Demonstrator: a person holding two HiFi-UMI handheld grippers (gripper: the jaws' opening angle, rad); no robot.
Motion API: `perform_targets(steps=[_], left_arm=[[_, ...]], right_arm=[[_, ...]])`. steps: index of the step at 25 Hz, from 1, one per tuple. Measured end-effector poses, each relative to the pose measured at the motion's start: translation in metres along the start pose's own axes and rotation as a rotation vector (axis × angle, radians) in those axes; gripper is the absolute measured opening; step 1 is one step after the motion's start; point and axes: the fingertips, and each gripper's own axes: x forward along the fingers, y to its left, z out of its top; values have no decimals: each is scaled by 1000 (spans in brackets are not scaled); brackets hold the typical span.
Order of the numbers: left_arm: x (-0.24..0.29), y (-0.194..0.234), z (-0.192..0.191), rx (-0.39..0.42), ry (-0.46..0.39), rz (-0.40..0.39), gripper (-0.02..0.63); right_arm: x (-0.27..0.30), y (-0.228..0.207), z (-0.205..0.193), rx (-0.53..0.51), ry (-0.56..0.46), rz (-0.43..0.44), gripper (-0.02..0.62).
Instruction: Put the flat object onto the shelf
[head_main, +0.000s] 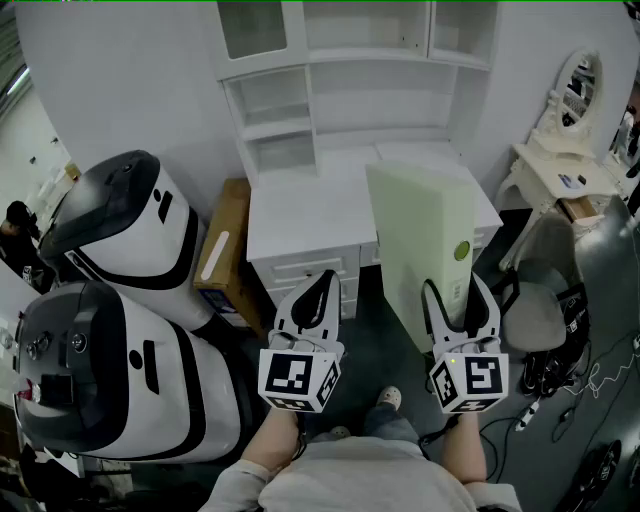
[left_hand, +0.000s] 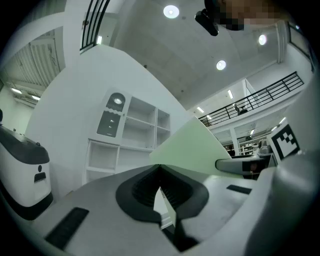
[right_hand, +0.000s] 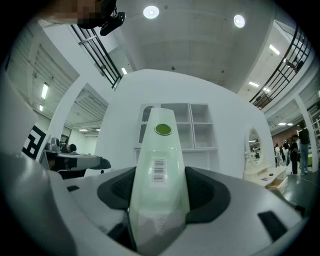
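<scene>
Right gripper: The right gripper (head_main: 455, 292) had its jaws spread wide and clamped on the pale green flat box (head_main: 425, 245), one pad on each broad face.
Manner of hold: The box stood upright with its narrow edge toward the person. This was judged to suit sliding it into a compartment like a book.
Left gripper: The left gripper (head_main: 322, 285) had its jaws closed tip to tip on nothing. It sat at lower centre-left of the head view, apart from the box, and was judged to be in reserve.
Position of box: The box was at centre-right of the head view, in front of the right half of the white table (head_main: 300, 215). It was below the shelf unit (head_main: 300, 110) at upper centre and not yet on any shelf.
Markings: A round green sticker (right_hand: 162, 130) and a barcode label (right_hand: 158, 171) sat on the narrow edge facing the right gripper.
Hidden: In the head view, the box's lower end was covered by the right gripper, and the box screened the table's right part.
Unclear: The left gripper view showed only a slanting portion of one face. The box's contents could not be told, and the barcode print was too small to read.
</scene>
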Motion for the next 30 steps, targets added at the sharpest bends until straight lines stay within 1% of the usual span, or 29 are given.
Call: perform_targets(steps=[8, 15, 24, 30], left_arm=[[-6, 1, 4, -14, -14, -11, 14], [5, 1, 2, -26, -18, -20, 14], [44, 2, -1, -31, -24, -2, 14], [87, 0, -1, -14, -44, 36, 14]], right_arm=[[-7, 5, 5, -6, -17, -11, 287], [0, 1, 6, -14, -20, -14, 287], [32, -26, 1, 6, -13, -3, 288], [66, -61, 4, 37, -35, 47, 290]])
